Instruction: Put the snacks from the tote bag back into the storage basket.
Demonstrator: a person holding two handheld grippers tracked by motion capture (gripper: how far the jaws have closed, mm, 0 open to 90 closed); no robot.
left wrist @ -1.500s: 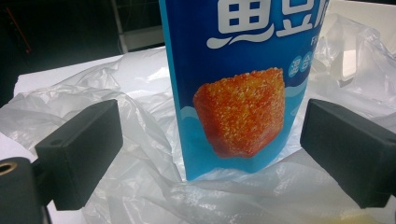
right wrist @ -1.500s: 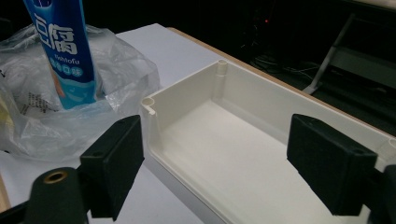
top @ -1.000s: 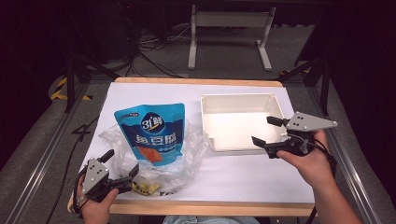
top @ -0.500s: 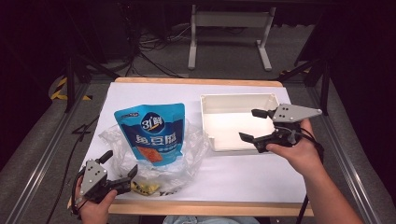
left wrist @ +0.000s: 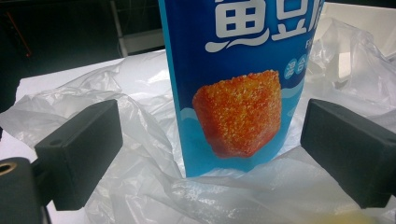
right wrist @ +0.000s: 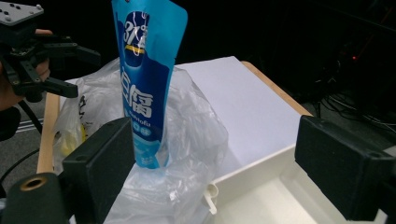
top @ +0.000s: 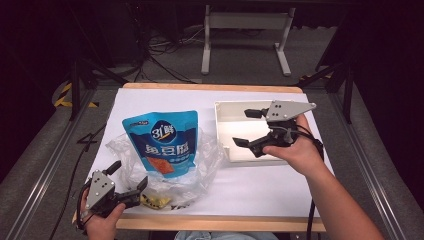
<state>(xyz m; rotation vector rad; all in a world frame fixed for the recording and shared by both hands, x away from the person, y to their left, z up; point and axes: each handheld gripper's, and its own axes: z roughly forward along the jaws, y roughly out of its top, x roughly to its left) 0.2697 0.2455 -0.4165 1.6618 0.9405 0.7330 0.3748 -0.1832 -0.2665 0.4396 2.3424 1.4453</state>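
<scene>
High view: my right gripper hovers over the white tray, jaws spread and just widening, nothing between them; my left gripper, released, faces the blue pouch in the plastic bag.

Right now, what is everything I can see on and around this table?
Pouch: one, blue with an orange picture, standing in the plastic bag.
Plastic bag: one, clear, crumpled, left half of the table.
Yellow packet: one, under the bag's near edge.
Tray: one, white, right half.
Table: one, white top, wooden edge.
Left gripper: black, open, near the bag's near-left corner.
Right gripper: black, jaws just opening, nothing between them, over the tray.
</scene>
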